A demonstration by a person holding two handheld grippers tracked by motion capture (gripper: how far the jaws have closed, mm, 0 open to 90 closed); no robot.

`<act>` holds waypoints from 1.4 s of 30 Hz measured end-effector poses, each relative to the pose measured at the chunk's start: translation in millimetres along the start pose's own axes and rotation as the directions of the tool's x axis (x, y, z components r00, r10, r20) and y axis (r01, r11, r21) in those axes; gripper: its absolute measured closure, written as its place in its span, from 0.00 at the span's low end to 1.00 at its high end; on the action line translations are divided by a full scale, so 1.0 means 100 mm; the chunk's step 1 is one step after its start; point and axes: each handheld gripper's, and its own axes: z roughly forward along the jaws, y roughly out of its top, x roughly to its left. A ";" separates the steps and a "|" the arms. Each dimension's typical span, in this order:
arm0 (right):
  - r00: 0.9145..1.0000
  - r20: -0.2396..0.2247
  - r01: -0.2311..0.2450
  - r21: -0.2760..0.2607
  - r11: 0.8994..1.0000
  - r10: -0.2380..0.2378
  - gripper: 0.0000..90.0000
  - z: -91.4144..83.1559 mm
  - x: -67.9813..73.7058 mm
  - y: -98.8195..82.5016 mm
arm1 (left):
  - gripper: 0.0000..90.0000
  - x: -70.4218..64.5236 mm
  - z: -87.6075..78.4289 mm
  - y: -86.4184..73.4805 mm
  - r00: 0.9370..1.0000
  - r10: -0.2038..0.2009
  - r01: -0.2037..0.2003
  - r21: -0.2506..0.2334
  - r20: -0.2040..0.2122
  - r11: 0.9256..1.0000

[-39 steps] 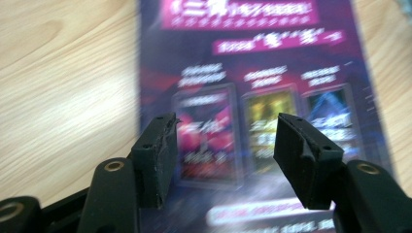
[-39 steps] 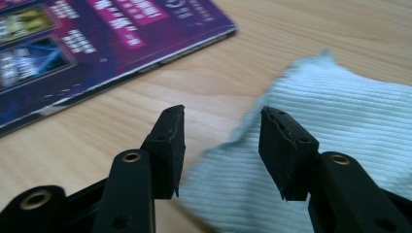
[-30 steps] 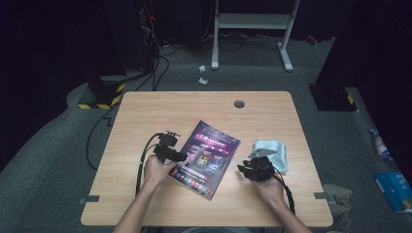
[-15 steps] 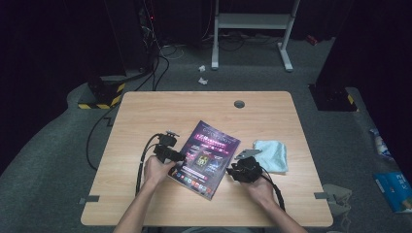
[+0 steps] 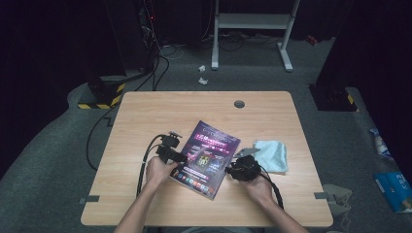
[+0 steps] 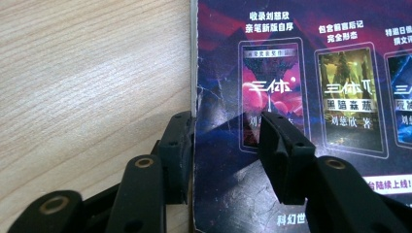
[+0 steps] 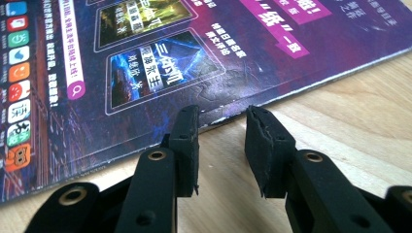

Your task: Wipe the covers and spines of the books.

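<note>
Our left gripper (image 6: 226, 145) has just been narrowing its jaws, which straddle the magazine's (image 5: 206, 158) left edge: one on the wood, one on the cover, not yet pinching. Our right gripper (image 7: 221, 145) stands half open at the opposite edge, holding nothing. The magazine lies flat mid-table (image 5: 145, 116), a cloth (image 5: 271, 154) just beside it. Closing flat could skid the magazine or crease its cover.

blue cloth (image 5: 270, 155) on table (image 5: 145, 116), white frame (image 5: 252, 22) behind

Purple magazine (image 5: 206, 158), pale blue cloth (image 5: 272, 155), wood-grain table (image 5: 145, 116).
</note>
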 end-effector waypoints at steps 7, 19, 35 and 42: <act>0.999 0.032 -0.026 0.004 1.000 0.026 0.73 -0.02 -0.12 0.00 | 0.66 -0.09 0.00 0.00 1.000 0.015 -0.015 0.016 0.009 1.000; 0.994 0.092 -0.068 0.039 0.997 0.064 0.72 -0.02 -0.41 0.10 | 0.67 -0.24 0.06 0.04 0.999 0.021 -0.021 0.015 0.030 1.000; 0.975 0.154 -0.159 -0.036 0.987 0.163 0.74 0.01 -0.73 0.10 | 0.64 -0.47 0.16 0.07 0.999 -0.004 0.005 -0.031 0.038 1.000; 0.975 0.144 -0.169 -0.013 0.985 0.169 0.68 -0.05 -0.75 0.08 | 0.61 -0.44 0.15 -0.02 0.998 0.002 0.004 -0.104 0.059 0.995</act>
